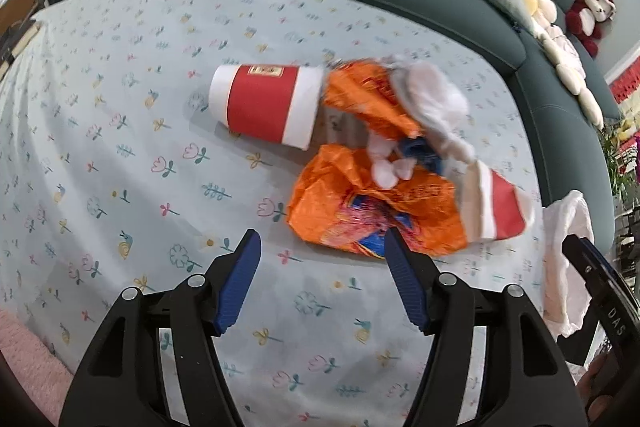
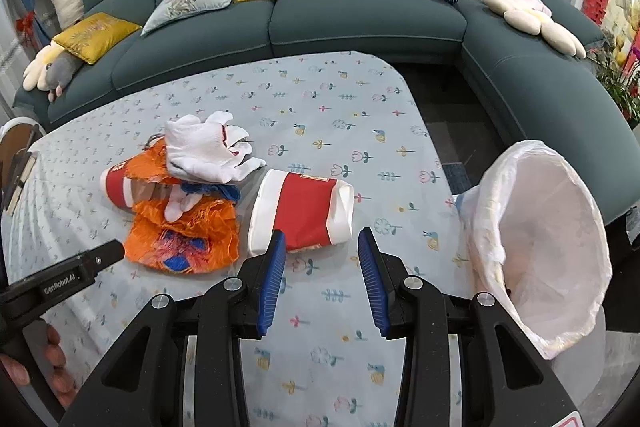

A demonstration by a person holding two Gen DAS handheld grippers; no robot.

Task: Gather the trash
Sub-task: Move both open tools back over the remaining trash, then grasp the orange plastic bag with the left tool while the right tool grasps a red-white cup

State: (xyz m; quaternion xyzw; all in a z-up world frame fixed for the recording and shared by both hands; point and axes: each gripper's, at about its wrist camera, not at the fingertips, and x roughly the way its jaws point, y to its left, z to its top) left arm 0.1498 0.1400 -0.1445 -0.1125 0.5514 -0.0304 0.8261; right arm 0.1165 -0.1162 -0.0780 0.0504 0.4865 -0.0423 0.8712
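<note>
A heap of trash lies on the flowered tablecloth. It holds a crumpled orange wrapper, white crumpled paper on top, and a red-and-white paper cup on its side. A second, dented red-and-white cup lies beside the heap. My left gripper is open just short of the orange wrapper, nothing between its fingers. My right gripper is open with its tips at the dented cup's near edge, pads not pressing on it.
A bin lined with a white bag stands off the table's right edge. A dark green corner sofa with cushions and plush toys runs behind the table. A pink rug shows at the lower left.
</note>
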